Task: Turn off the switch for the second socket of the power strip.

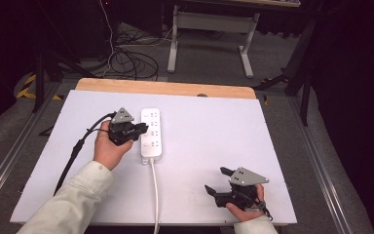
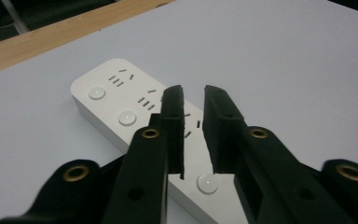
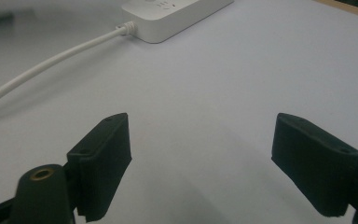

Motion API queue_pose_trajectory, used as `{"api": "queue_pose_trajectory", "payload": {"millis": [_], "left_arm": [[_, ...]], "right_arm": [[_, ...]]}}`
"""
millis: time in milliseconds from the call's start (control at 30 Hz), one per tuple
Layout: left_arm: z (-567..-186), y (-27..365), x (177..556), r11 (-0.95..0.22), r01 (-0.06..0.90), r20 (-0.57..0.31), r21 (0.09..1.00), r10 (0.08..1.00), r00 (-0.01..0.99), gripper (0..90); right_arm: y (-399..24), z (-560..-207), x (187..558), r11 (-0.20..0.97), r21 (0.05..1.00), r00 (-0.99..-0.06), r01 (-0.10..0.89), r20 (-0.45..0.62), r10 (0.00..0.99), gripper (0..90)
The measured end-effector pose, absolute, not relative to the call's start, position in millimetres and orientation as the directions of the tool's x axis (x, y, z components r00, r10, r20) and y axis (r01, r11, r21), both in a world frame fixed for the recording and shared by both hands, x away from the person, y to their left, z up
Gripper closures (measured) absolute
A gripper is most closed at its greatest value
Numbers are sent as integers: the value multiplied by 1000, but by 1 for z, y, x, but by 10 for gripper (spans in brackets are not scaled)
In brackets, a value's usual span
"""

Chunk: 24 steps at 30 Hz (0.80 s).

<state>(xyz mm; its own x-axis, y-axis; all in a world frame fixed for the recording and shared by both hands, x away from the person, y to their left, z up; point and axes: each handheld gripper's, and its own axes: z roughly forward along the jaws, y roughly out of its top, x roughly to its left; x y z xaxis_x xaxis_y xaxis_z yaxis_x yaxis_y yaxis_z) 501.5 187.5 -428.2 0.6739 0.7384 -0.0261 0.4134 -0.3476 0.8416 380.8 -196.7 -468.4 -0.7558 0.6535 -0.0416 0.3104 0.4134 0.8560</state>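
A white power strip [image 1: 151,134] lies on the white table [image 1: 214,146], a little left of the middle, with its long side pointing away from the person. Its white cable [image 1: 155,195] runs from the near end toward the table's front edge. On its top I see groups of socket slots and round white buttons [image 2: 127,117]; no brand name or other writing can be read on it (the surface looks plain).

The left gripper [image 2: 193,100] hangs just above the strip, over its middle part. Its jaws stand a little apart with a narrow gap, and nothing is between them.

The right gripper [image 1: 215,181] rests near the front right corner of the table, well apart from the strip. Its jaws stand wide apart and hold nothing.
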Motion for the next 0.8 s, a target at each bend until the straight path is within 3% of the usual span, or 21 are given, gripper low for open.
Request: {"api": "queue_pose_trajectory", "payload": {"millis": [100,233,633,800], "left_arm": [[-422,187,496,-347,403,-18,847,739,674,599],[-413,189,485,-352,391,-9,851,733,680,476],[-390,207,444,-328,327,9,886,718,696,211],[-390,220,427,-324,305,17,896,709,705,190]], "right_arm": [[-197,-468,381,413,857,-756,310,-42,654,198],[-197,-468,380,412,857,-755,309,-42,654,198],[-196,-467,380,410,859,-755,306,-44,654,198],[-198,-466,379,401,866,-753,299,-44,657,200]]}}
